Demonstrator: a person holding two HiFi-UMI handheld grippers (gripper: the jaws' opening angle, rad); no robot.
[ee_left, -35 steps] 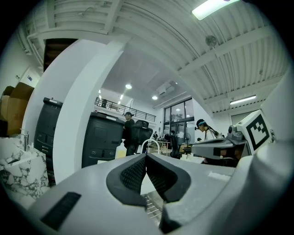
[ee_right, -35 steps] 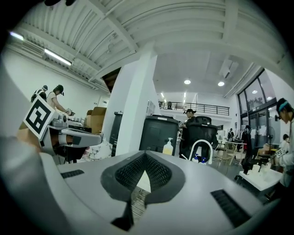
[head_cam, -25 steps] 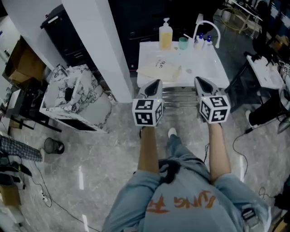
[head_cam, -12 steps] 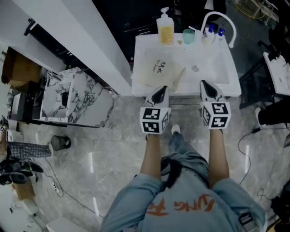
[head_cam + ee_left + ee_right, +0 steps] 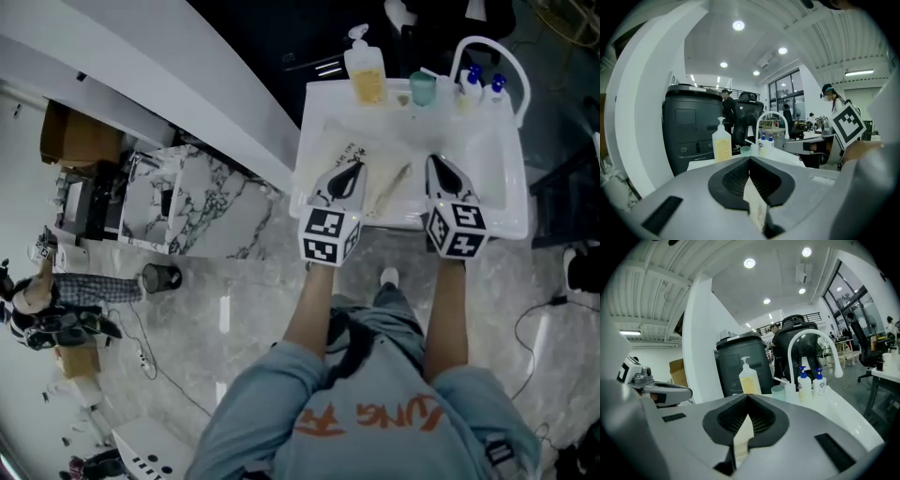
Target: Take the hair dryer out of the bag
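The bag (image 5: 380, 161) on the sink (image 5: 511, 217) is seemingly being approached by left gripper (image 5: 351, 169) and right gripper (image 5: 439, 165), jaws pressed together empty, needing opening.

The head view looks steeply down from above onto the sink (image 5: 489, 141). Both gripper views face nearly level across the sink from its near edge, close. All three share the soap bottle (image 5: 722, 144) at its far edge.

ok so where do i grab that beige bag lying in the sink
Probably the near edge of the bag, coming from the front over the sink rim. It lies flat, so only an edge gives something to pinch; its opening can't be made out.
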